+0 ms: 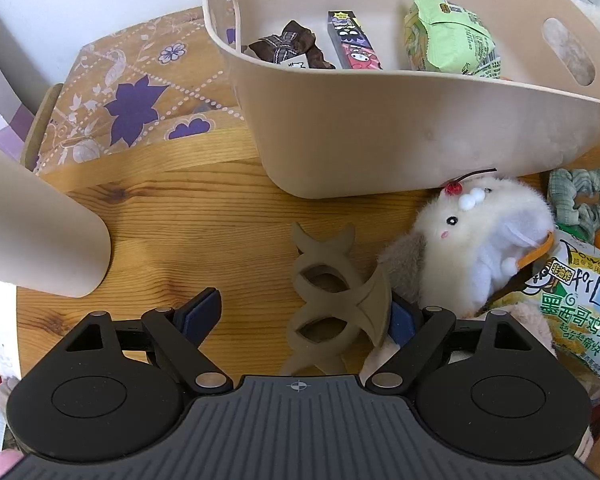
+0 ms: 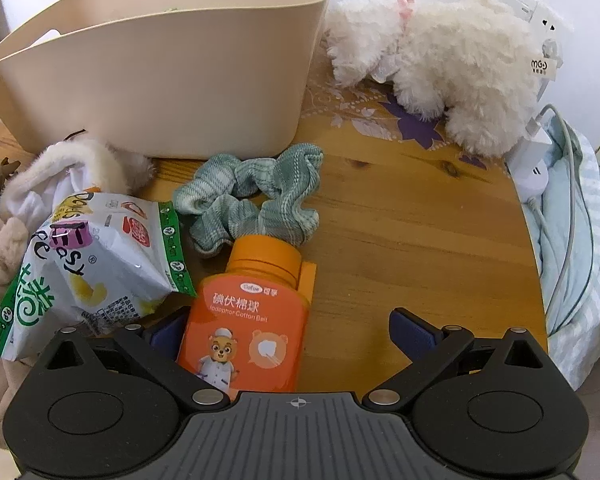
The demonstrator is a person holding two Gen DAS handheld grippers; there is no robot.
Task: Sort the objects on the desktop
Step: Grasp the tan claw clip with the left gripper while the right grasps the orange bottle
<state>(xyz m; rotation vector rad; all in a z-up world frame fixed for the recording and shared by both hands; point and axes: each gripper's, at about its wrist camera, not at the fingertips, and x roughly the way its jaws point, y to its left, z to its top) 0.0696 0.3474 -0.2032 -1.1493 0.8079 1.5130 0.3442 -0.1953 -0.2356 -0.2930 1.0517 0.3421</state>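
Note:
In the left wrist view my left gripper (image 1: 300, 312) stands open around a tan hair claw clip (image 1: 332, 300) lying on the wooden table; the clip sits nearer the right finger. Beside it lies a white plush mouse (image 1: 480, 236). Behind stands a beige bin (image 1: 380, 128) holding a brown bow (image 1: 288, 46), a small printed box (image 1: 354, 42) and a green snack bag (image 1: 448, 36). In the right wrist view my right gripper (image 2: 290, 334) is open around an orange cotton-ball bottle (image 2: 252, 320), which lies close to the left finger. A green scrunchie (image 2: 256, 200) and a snack bag (image 2: 92, 264) lie nearby.
A second beige container (image 1: 40, 236) stands at the left edge of the left wrist view. A fluffy white plush dog (image 2: 452, 64) sits behind on a floral cloth (image 2: 380, 120). A white charger and cable (image 2: 536, 164) rest on pale blue fabric (image 2: 580, 260) at the table's right edge.

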